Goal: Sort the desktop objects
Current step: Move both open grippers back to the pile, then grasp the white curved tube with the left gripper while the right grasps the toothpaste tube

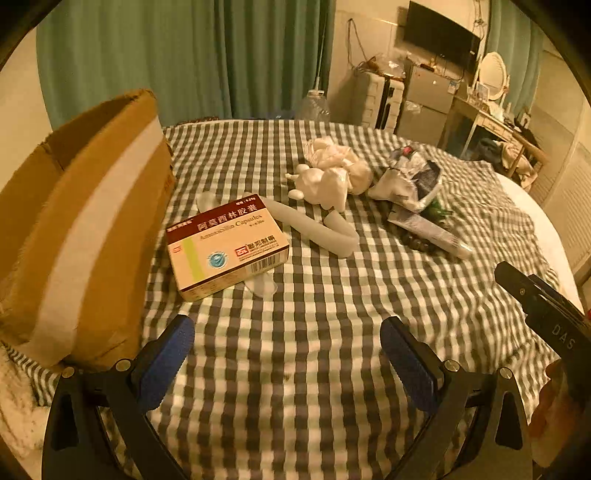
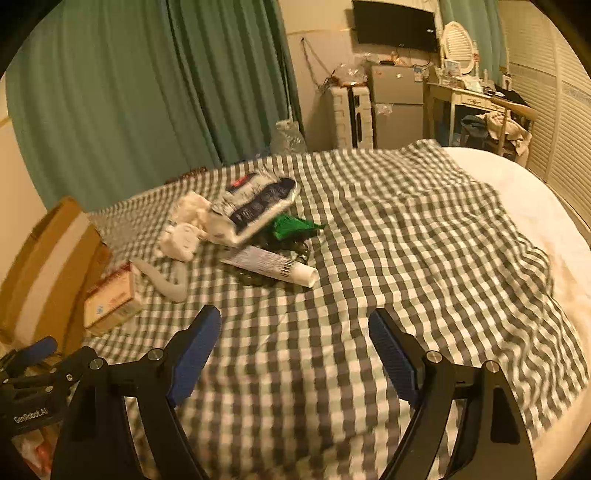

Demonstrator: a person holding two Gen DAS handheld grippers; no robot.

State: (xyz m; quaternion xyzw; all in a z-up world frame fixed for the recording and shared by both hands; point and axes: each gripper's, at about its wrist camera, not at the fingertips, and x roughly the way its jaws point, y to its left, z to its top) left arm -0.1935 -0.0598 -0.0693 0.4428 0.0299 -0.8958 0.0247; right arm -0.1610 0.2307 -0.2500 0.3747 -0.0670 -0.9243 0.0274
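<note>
On the checked cloth (image 1: 295, 332) lies a capsule box (image 1: 227, 245), cream with a dark red band, next to a brown cardboard box (image 1: 74, 229) at the left. Behind it lie pale translucent strips (image 1: 314, 229), a crumpled white bundle (image 1: 332, 177), a printed packet (image 1: 410, 181), a white tube (image 1: 432, 232) on dark beads, and something green (image 2: 291, 227). My left gripper (image 1: 288, 332) hangs open over bare cloth, short of the capsule box. My right gripper (image 2: 295, 325) is also open and empty, short of the tube (image 2: 273, 264). The right gripper's body (image 1: 546, 314) shows at the right edge.
Green curtains (image 1: 184, 55) hang behind the table. A small fridge (image 2: 397, 107), a wall screen (image 2: 393, 26), a desk with a mirror (image 2: 476, 96) and a chair stand at the back right. White bare table (image 2: 517, 192) shows beyond the cloth on the right.
</note>
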